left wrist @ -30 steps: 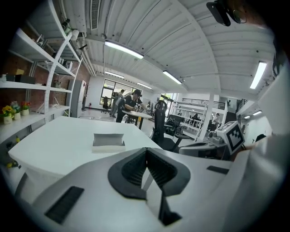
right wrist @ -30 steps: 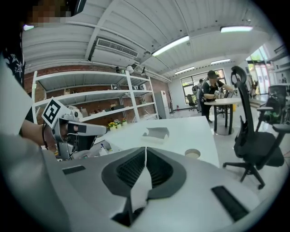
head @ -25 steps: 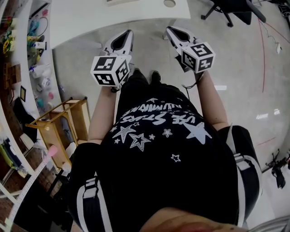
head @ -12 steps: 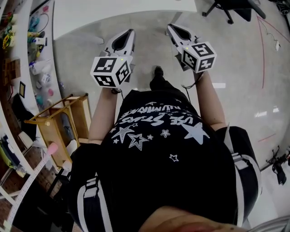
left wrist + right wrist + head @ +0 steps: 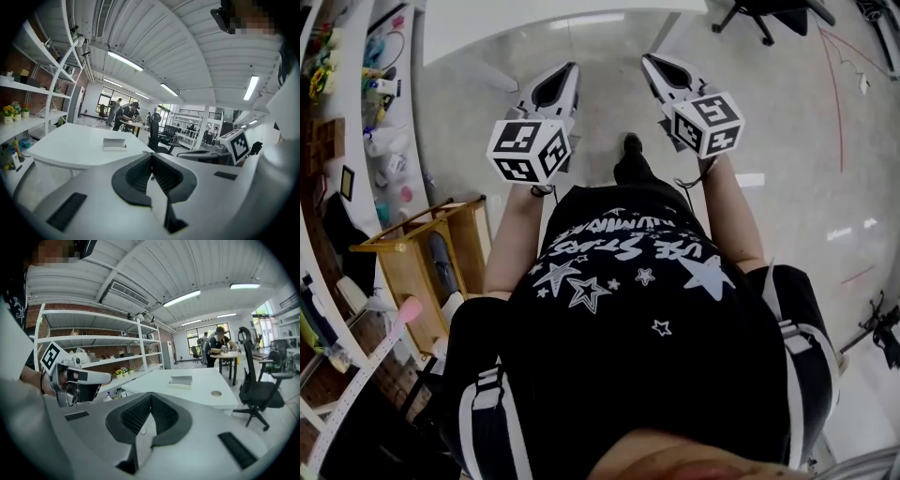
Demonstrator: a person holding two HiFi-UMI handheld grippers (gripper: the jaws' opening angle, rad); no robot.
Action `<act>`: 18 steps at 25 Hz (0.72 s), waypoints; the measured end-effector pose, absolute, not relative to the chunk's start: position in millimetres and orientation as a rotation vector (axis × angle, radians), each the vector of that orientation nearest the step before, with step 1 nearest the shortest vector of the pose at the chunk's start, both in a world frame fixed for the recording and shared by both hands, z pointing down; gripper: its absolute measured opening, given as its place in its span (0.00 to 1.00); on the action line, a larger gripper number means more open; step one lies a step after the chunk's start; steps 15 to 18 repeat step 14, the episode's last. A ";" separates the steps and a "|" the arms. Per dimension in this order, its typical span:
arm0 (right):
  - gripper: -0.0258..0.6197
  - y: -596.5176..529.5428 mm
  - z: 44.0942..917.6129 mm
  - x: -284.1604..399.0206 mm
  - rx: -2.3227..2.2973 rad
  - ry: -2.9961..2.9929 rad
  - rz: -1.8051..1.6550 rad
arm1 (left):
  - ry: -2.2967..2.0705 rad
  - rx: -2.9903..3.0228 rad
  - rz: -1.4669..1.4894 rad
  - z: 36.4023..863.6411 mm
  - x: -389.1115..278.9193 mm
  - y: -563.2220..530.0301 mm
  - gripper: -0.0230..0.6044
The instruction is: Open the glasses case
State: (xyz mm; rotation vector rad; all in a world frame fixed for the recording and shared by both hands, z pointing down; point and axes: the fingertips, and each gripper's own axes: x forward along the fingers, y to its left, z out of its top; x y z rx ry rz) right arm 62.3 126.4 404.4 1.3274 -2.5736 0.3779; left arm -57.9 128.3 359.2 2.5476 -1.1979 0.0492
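Bare floor ahead — table beyond, chair rightward.

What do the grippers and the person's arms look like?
The left gripper and right gripper are white tapered shells with black ribbed pads. Each carries a white cube with black square markers. The person wears a black shirt with white stars; the forearms are bare.

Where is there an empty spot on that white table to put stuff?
The white table is mostly bare: free all round the small grey case, and between it and the round hole near the edge. The shelves beside it are crowded with small things.
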 end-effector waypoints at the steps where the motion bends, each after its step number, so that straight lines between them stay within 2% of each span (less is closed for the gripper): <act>1: 0.05 134.2 403.2 59.9 1.334 -2.572 0.371 | -1.189 2.555 0.047 358.8 -59.3 135.0 0.06; 18: 0.05 212.3 394.0 34.5 1.404 -2.559 0.308 | -1.107 2.627 0.014 349.7 -74.7 207.7 0.06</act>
